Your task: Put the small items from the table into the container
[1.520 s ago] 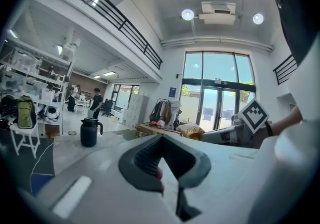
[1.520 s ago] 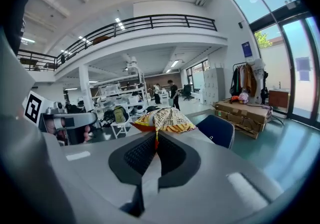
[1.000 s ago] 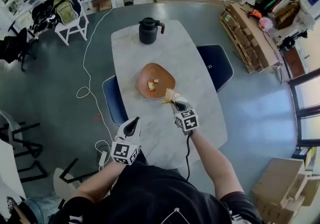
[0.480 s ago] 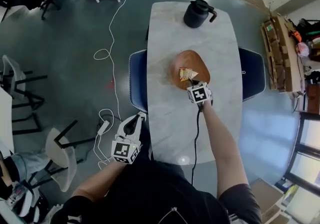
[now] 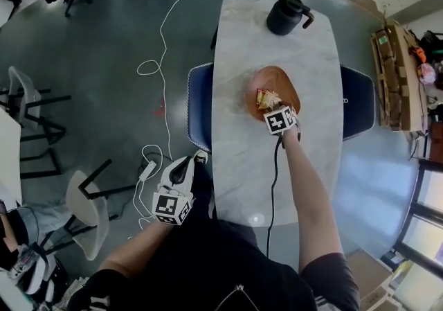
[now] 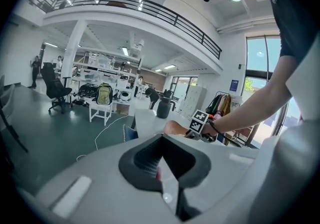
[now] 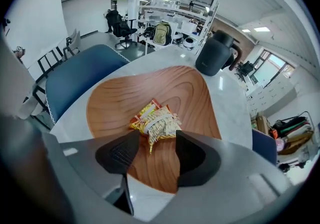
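Held right gripper [image 7: 154,144] steeply nose-down over the wooden dish [image 7: 120,103], with jaws opening and already spread wide, pads pressing on nothing. Saw the snack packets [image 7: 154,119], yellow and orange, lying in the dish just past the two fingertips and partly between them, free of both pads, near the middle of the wood. From the head view, found the same packets [image 5: 266,100] at the dish's near side, just beside the marker cube. Found the dish [image 5: 287,88] on the pale marble-look table [image 5: 242,157], about midway along it. Noted a black jug [image 5: 286,15] upright towards the far end, well apart from the dish. Noted a blue chair [image 5: 199,116] tucked in at the left long side. Held left gripper [image 5: 181,170] off the table's left edge, near that chair and above the dark floor [image 5: 83,60], with jaw tips pressed together. Spotted a white cable [image 5: 163,60] trailing across the floor beyond it.
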Demonstrator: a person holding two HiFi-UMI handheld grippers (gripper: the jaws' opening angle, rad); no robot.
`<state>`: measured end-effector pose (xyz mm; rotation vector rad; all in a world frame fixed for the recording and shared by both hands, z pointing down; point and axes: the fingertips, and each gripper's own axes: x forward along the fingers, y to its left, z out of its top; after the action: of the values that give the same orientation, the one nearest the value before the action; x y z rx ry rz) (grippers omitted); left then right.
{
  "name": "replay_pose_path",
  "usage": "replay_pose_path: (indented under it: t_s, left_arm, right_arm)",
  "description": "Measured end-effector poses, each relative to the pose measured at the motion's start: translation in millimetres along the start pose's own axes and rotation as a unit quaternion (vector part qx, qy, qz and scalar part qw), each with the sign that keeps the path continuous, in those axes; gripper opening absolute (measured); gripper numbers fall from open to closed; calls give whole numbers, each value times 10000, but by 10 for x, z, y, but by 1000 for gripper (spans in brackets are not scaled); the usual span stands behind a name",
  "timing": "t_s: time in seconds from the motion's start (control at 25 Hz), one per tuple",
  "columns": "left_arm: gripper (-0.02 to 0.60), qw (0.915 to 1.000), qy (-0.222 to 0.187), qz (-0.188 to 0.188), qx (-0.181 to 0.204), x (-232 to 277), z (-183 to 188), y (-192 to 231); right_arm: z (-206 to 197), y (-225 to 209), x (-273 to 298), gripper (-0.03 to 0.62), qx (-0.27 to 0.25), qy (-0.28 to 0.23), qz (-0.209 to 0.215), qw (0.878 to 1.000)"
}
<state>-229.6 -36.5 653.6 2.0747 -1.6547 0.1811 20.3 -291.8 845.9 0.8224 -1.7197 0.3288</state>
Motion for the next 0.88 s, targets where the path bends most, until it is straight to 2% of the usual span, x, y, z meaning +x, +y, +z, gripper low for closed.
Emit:
replay_pose_path:
  t_s: [0.08, 0.16, 0.28, 0.44, 0.52, 0.6, 0.72, 0.8, 0.88]
  left_arm:
    - [2, 9998, -56, -117, 116, 3, 118, -28]
    - [2, 9988, -131, -371, 287, 59, 274, -91]
    - [2, 9940, -248, -930, 523, 206, 524, -218]
    - [2, 9823, -413, -1657, 765, 329, 888, -729]
    - [2, 9710, -491, -2135, 956, 426, 1054, -1126]
    - [2, 9539, -583, -2699, 1181, 527, 1137, -1653]
    - [2, 9237, -699, -3477, 1449, 543, 1083, -2433]
    - [2, 9021, -732, -3941, 1598, 483, 1063, -2762]
    - [2, 8788, -785, -4357, 1780, 386, 1090, -3027]
  right_arm:
    - [-7, 0, -194, 268, 185, -201, -146, 9995]
    - [-34, -30, -498, 267, 635, -567, -324, 9958]
    - [-34, 29, -1071, 264, 1554, -1308, -326, 9786]
    - [-48, 123, -2096, 262, 2088, -2165, -244, 9534]
    - [-195, 23, -2682, 235, 2474, -2714, -437, 9291]
    - [-622, -140, -3218, 199, 2993, -3212, -807, 8948]
    - [-1542, -236, -3808, 137, 3867, -3649, -1383, 8356]
    - [-1951, -135, -4124, 98, 4280, -3842, -1720, 7998]
    - [-2191, 47, -4432, 51, 4418, -3984, -2072, 7766]
